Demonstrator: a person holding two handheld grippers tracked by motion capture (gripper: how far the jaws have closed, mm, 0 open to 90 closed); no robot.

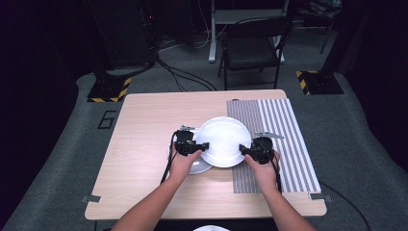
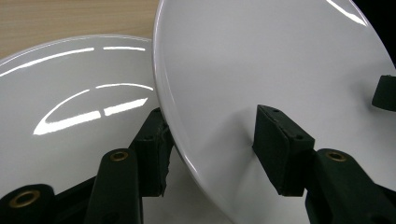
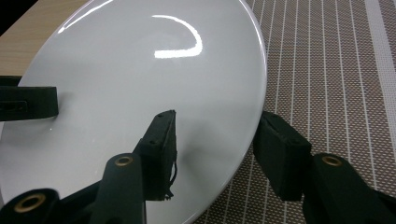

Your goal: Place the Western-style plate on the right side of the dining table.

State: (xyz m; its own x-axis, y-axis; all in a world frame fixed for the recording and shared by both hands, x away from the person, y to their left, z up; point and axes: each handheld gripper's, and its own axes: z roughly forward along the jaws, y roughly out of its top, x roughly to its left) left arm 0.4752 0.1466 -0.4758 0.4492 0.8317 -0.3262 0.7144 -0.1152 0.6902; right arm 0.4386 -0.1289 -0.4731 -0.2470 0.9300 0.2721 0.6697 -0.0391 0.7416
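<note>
Against the striped grey place mat [image 1: 288, 144] on the right part of the pale wooden surface [image 1: 144, 144], the work looks about halfway through. Furthest from the mat, a second glossy white round plate [image 1: 199, 166] lies flat on the bare wood, half hidden under the lifted one. Just towards the mat from it, the left tongs [image 1: 204, 146] clamp the near-left rim of the large glossy white ceramic plate [image 1: 223, 141], one pad under the rim and one on the upper face, as the left gripper view shows [image 2: 210, 140]. This plate is held between both hands, tilted, overlapping the mat's left edge. At that edge the right tongs [image 1: 244, 150] pinch the opposite rim, gripping it the same way [image 3: 215, 140].

Done, by my reading: the top plate is picked up with both tongs. Left: carrying it fully over the mat, setting it down level, then releasing.
</note>
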